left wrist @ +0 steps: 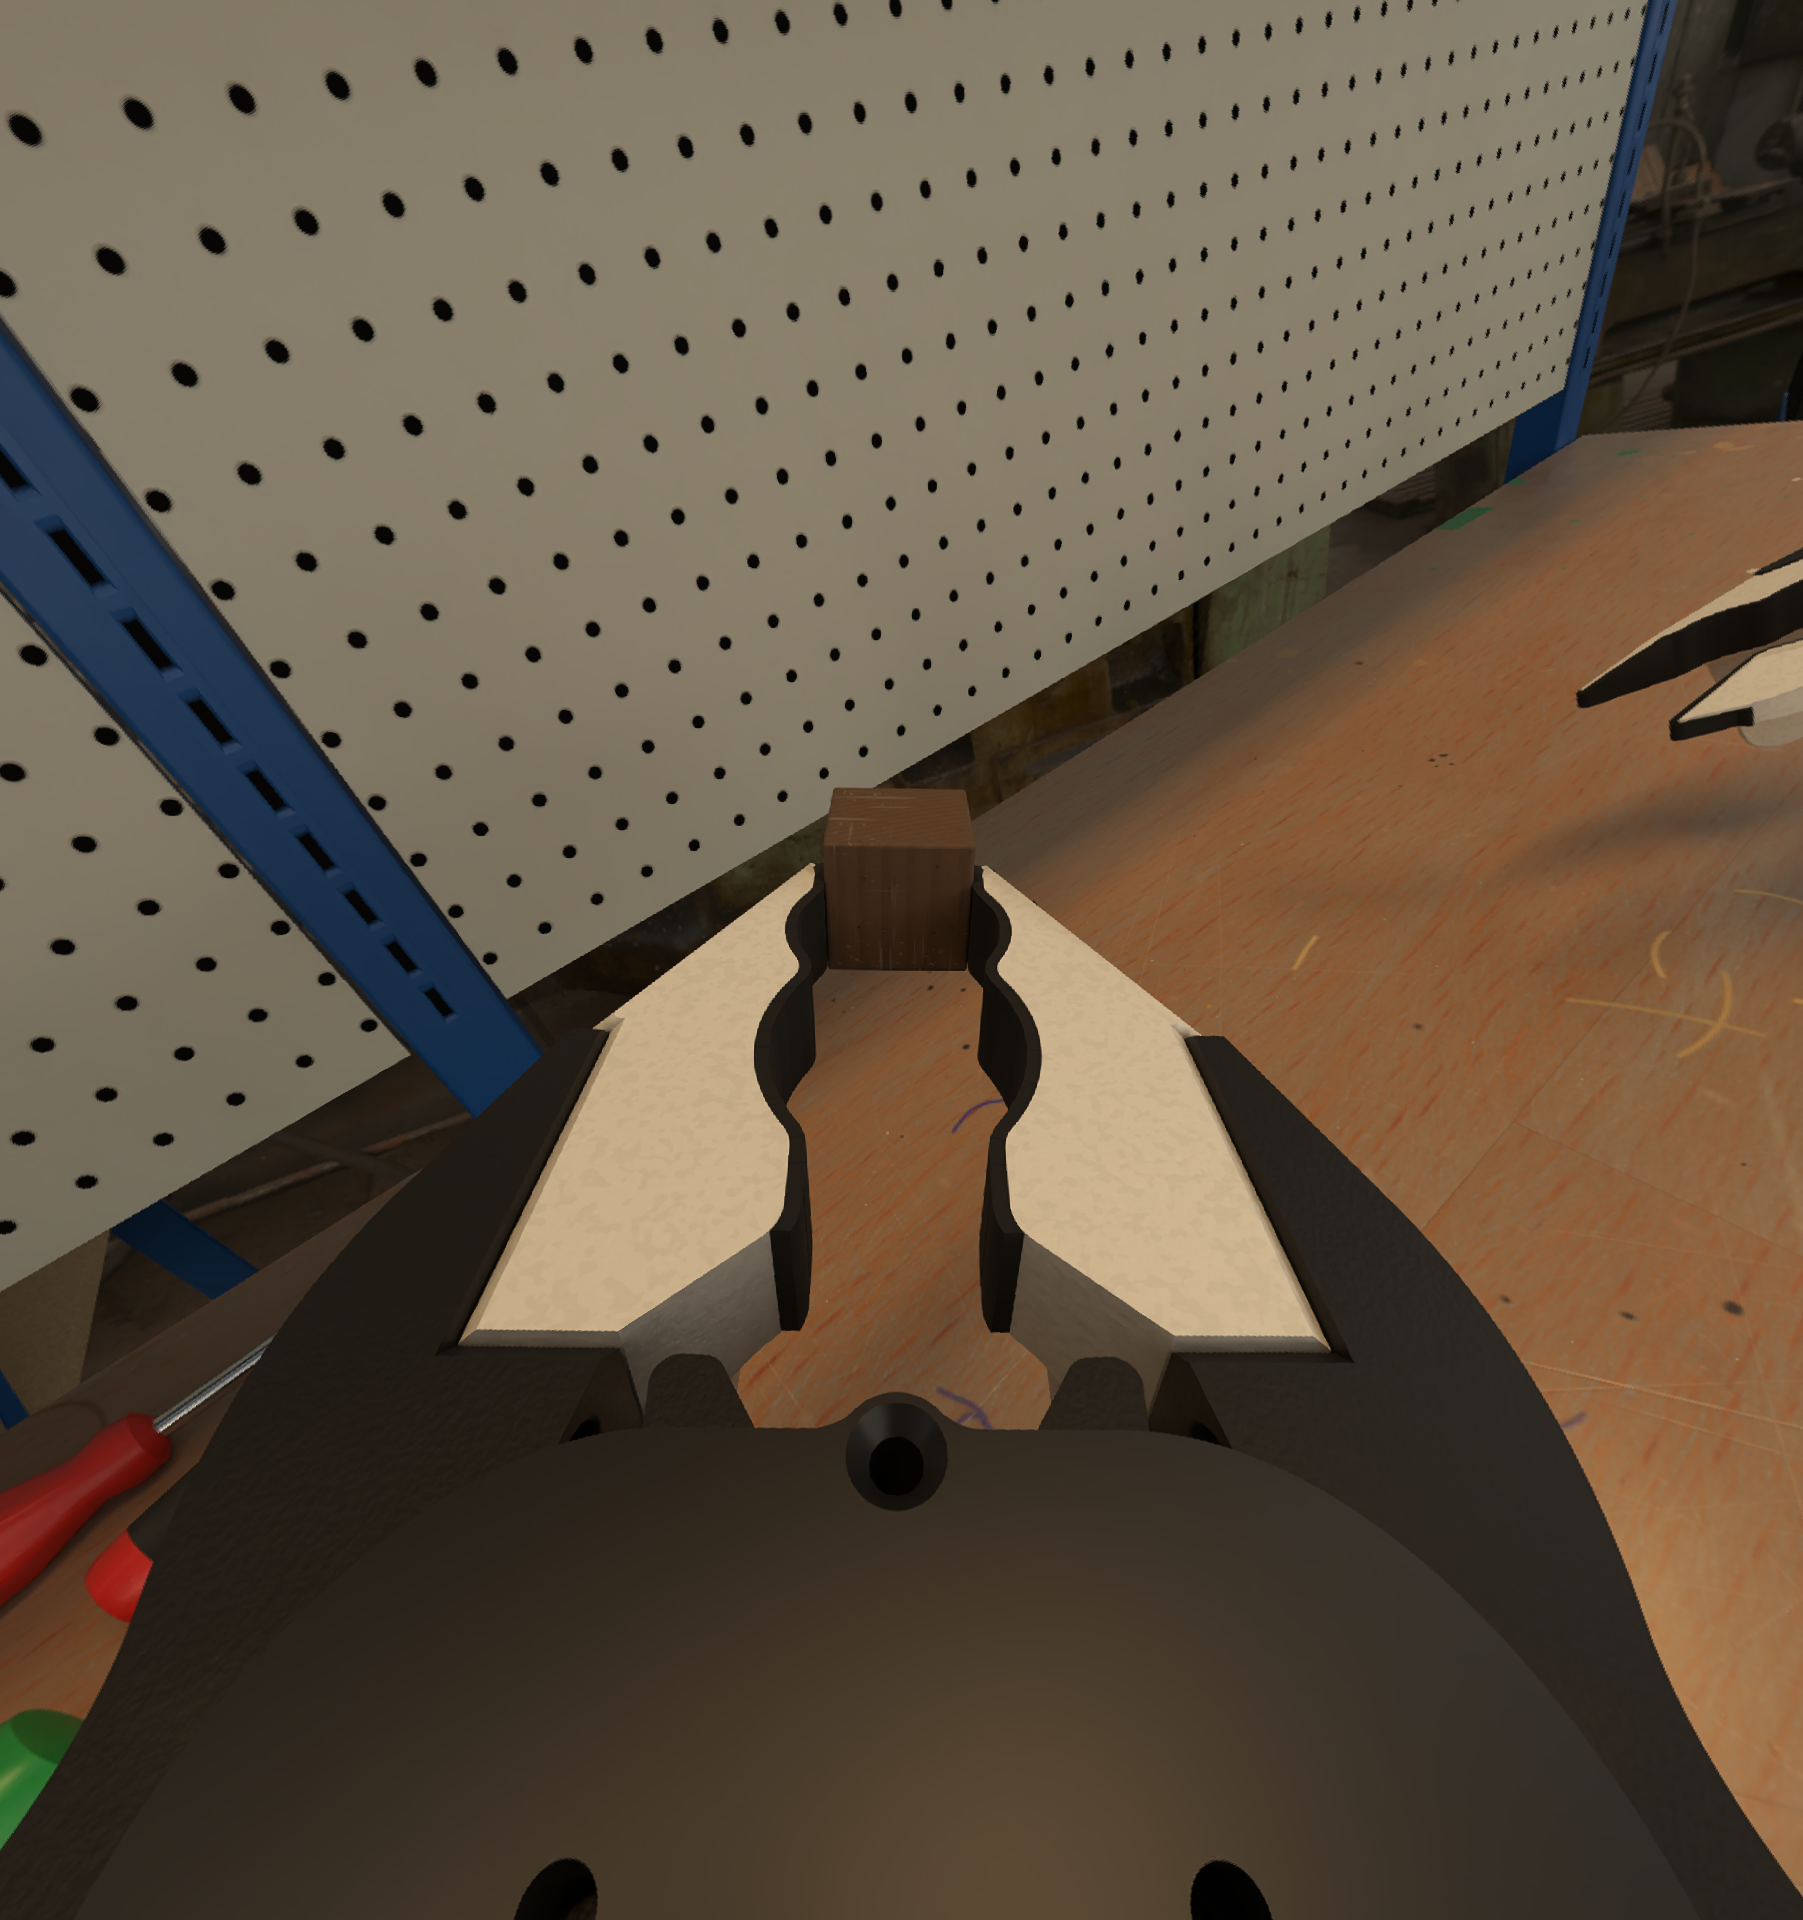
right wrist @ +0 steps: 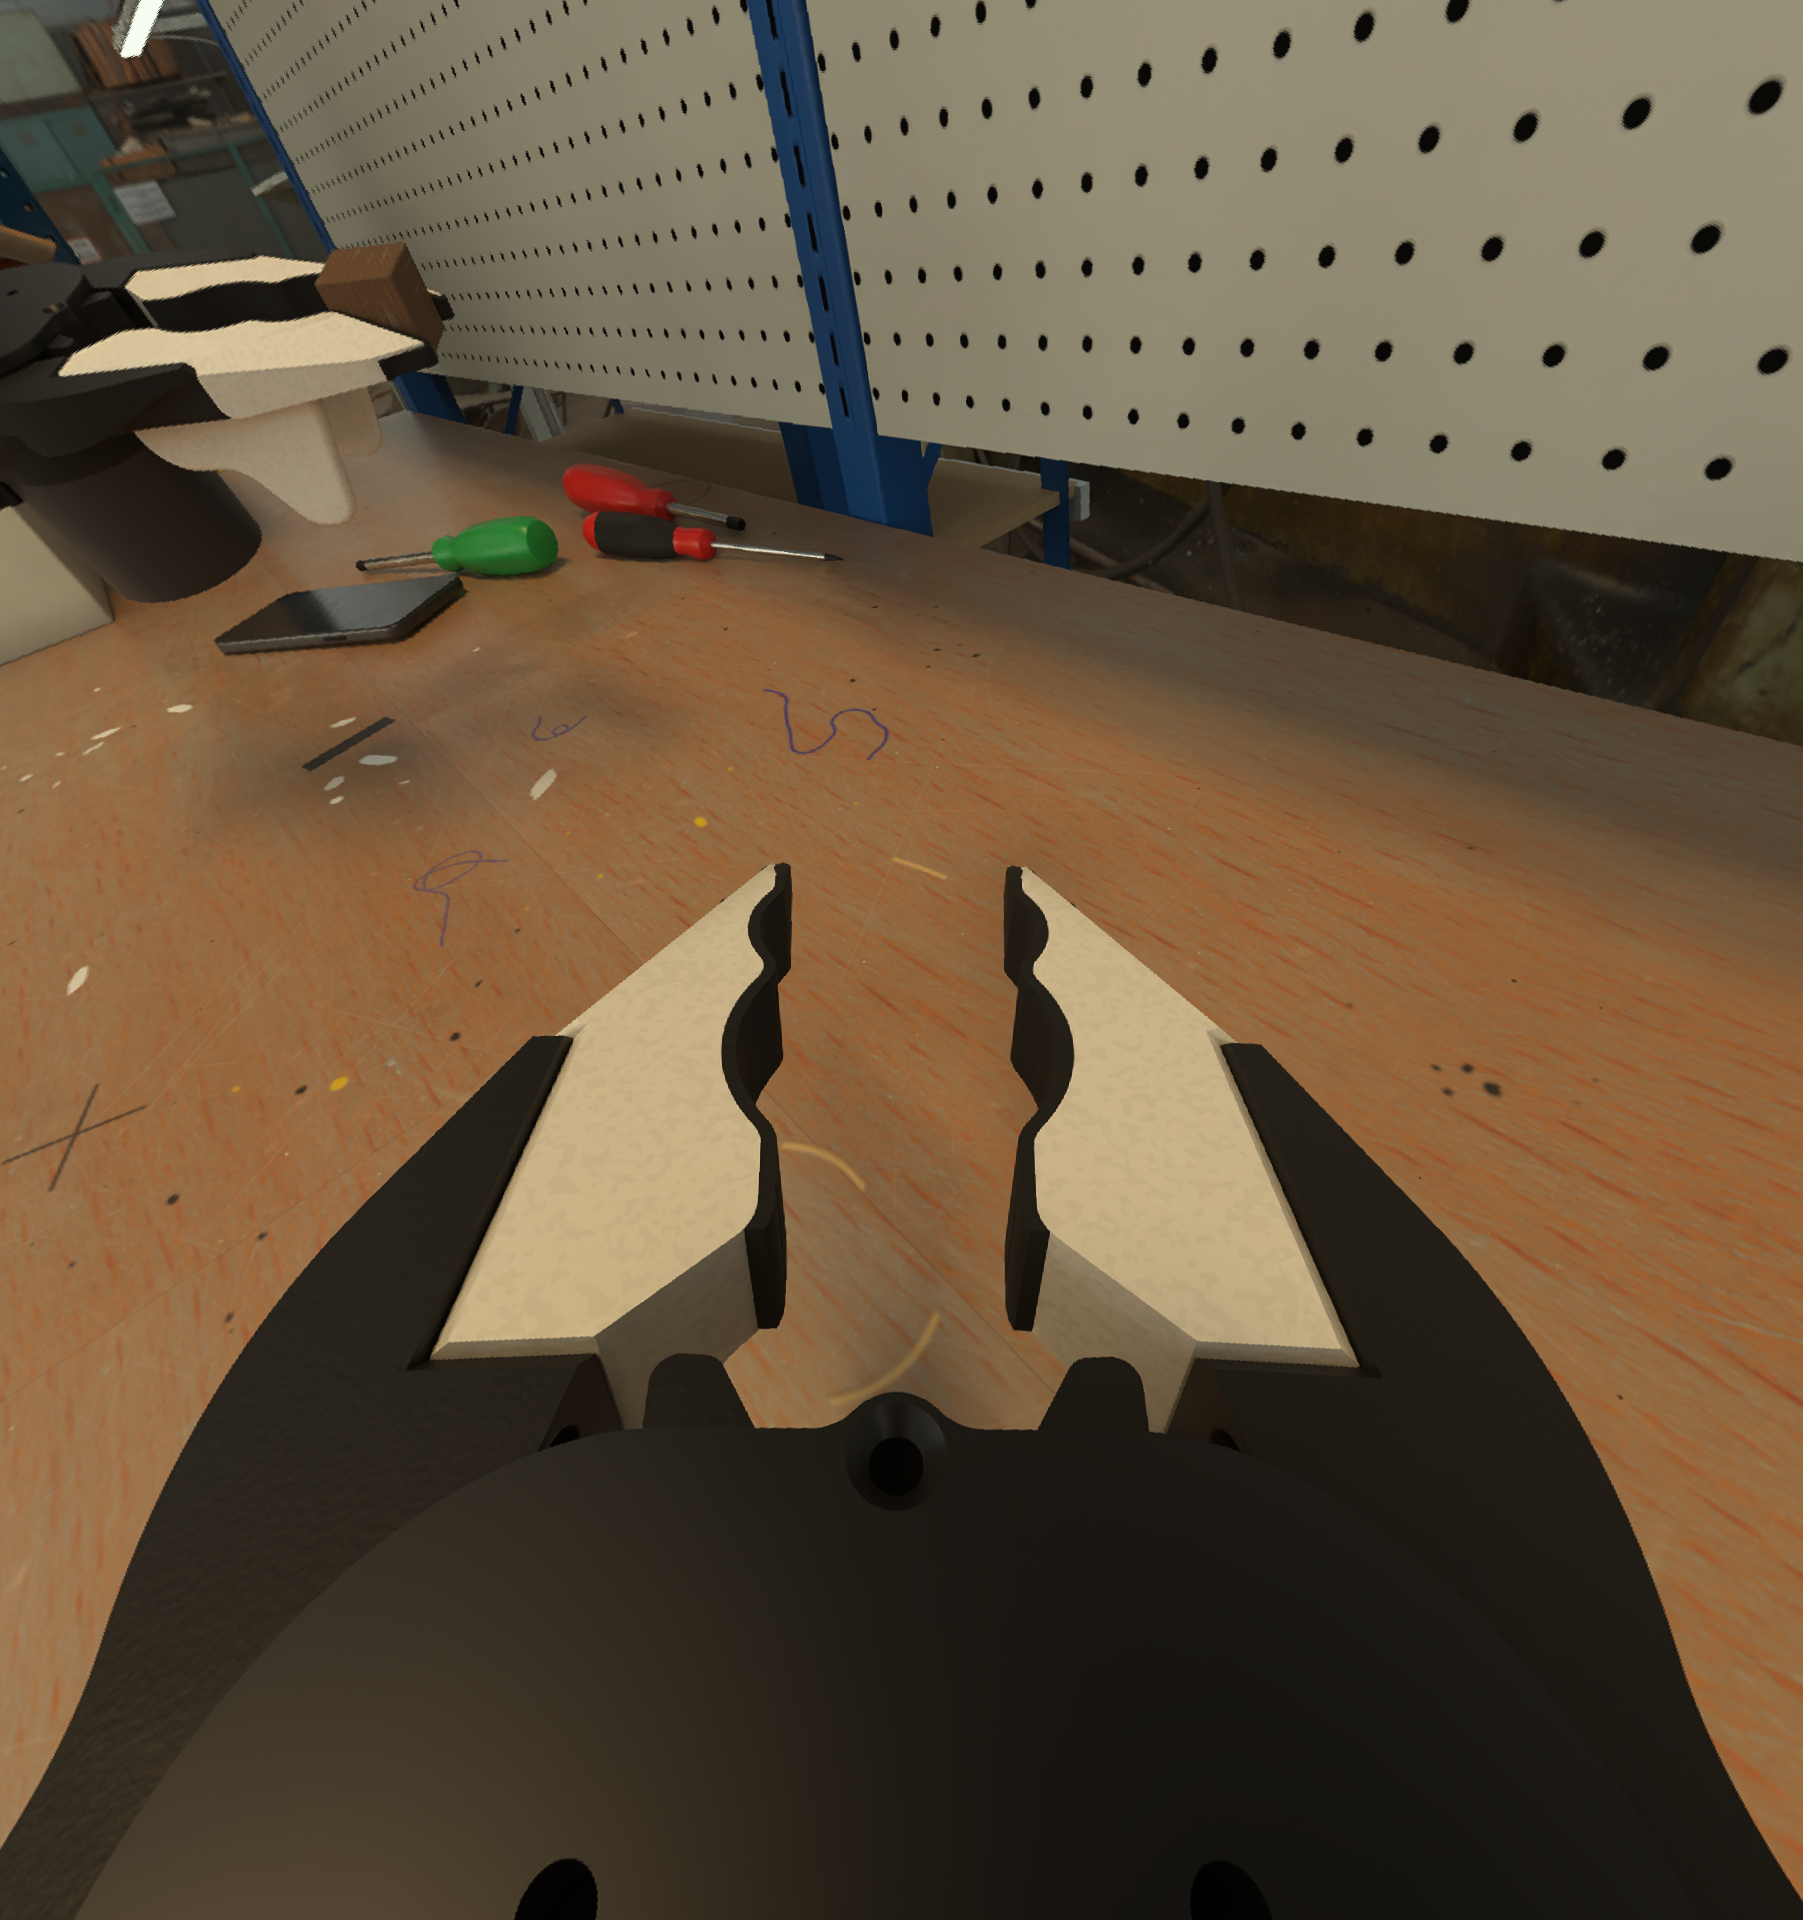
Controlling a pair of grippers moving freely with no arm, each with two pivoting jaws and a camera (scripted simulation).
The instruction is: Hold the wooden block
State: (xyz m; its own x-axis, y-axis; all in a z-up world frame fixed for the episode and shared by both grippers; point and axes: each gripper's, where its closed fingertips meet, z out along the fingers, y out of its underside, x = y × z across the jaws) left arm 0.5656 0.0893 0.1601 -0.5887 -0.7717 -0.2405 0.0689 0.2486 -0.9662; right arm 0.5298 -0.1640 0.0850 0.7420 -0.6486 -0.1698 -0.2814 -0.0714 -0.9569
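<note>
A small dark brown wooden block (left wrist: 897,894) sits clamped between the tips of my left gripper (left wrist: 897,914), held up above the workbench. The same block (right wrist: 377,286) and left gripper (right wrist: 398,312) show at the upper left of the right wrist view, well clear of the bench top. My right gripper (right wrist: 897,883) is open and empty, low over the bare bench top; its fingers (left wrist: 1707,665) show at the right edge of the left wrist view, far from the block.
A beige pegboard (left wrist: 772,364) on blue posts (right wrist: 824,260) stands behind the wooden bench (right wrist: 1292,935). A green-handled screwdriver (right wrist: 497,548), two red-handled screwdrivers (right wrist: 616,488) and a dark flat phone-like slab (right wrist: 346,613) lie under the left gripper.
</note>
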